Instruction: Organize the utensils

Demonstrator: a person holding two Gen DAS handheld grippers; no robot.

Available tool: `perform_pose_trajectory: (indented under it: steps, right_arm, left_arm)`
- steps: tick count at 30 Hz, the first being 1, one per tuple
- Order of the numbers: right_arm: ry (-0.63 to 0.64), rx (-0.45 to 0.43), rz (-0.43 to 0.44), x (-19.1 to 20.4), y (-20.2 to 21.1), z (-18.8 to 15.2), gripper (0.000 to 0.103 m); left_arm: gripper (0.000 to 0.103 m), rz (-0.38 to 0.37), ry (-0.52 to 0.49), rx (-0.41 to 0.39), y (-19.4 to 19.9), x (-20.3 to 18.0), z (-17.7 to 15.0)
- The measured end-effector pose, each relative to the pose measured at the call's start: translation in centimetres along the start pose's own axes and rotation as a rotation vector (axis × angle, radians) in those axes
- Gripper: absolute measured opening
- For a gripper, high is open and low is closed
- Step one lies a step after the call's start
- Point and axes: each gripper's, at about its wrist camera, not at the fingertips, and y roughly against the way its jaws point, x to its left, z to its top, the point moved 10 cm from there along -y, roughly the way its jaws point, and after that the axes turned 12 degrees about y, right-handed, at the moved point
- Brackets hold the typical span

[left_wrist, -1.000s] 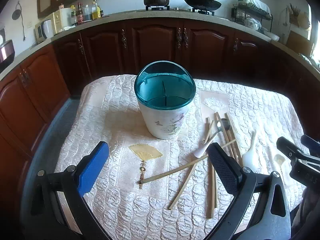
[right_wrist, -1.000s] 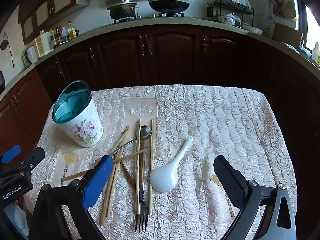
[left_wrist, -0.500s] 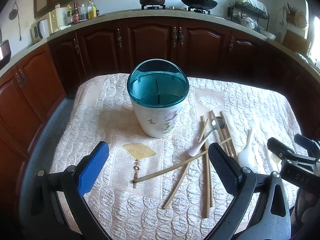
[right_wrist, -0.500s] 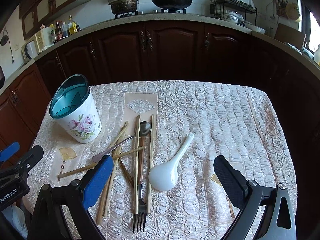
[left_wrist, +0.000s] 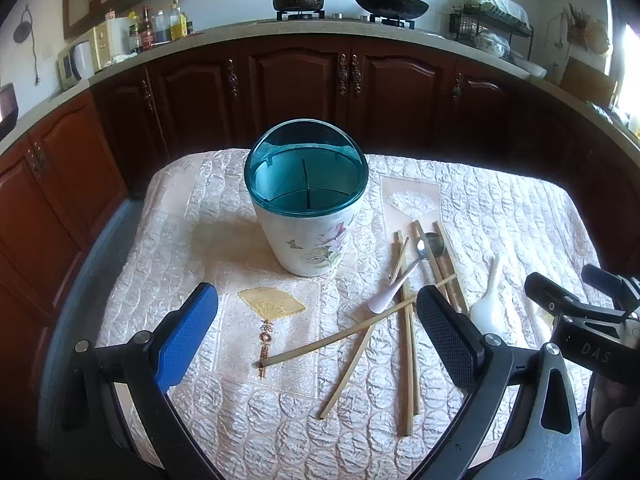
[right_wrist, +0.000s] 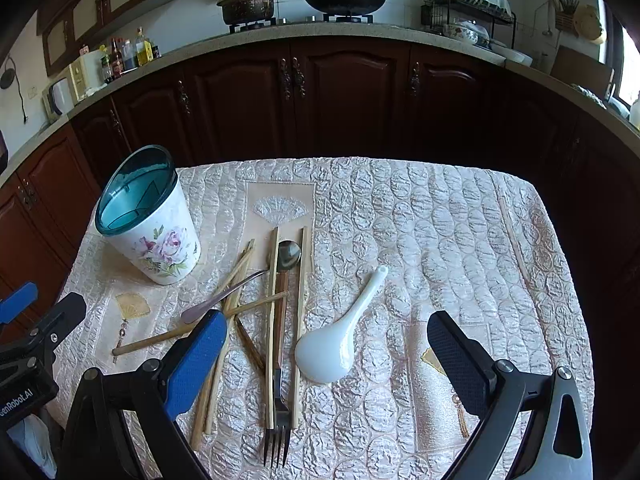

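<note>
Daylight entered from the far right, where a window point(left_wrist: 630, 56) burned out to white in the left wrist view and flared again at the right edge of the right wrist view. The quilted tablecloth point(right_wrist: 420, 232) was brightly and evenly lit, its satin puffs catching small highlights, and the white ceramic spoon point(right_wrist: 332, 344) showed a soft sheen. The utensil holder point(left_wrist: 306, 200) threw a pale shadow leftward onto the cloth. The dark wooden cabinets point(left_wrist: 300, 92) sank into murky shade. Both frames were sharp at centre, with strong fisheye bending of the countertop point(right_wrist: 320, 32) and black vignetted corners.
</note>
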Motion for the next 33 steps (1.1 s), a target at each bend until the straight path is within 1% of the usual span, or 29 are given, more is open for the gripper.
perform_pose_trajectory:
  steps: [14,21,26,31,33]
  right_arm:
    - [0.01,0.014,0.004,0.0,0.3,0.3,0.101]
    - [0.025,-0.033,-0.018,-0.1,0.8,1.1,0.101]
    - [0.02,-0.042,-0.019,-0.1,1.1,1.2,0.101]
    - [0.017,-0.043,-0.015,0.0,1.4,1.4,0.101]
    - [0.024,-0.057,-0.026,0.0,1.7,1.6,0.101]
  left_arm:
    - [0.1,-0.014,-0.005,-0.013,0.4,-0.4,0.3]
    - [0.1,-0.025,-0.008,-0.026,1.0,-0.7,0.8]
    - [0.1,-0.043,-0.001,-0.043,1.4,-0.8,0.9]
    - [0.1,-0.031,-0.009,-0.04,1.4,-0.7,0.8]
    - [0.1,-0.03,-0.004,-0.038,1.5,-0.6,0.8]
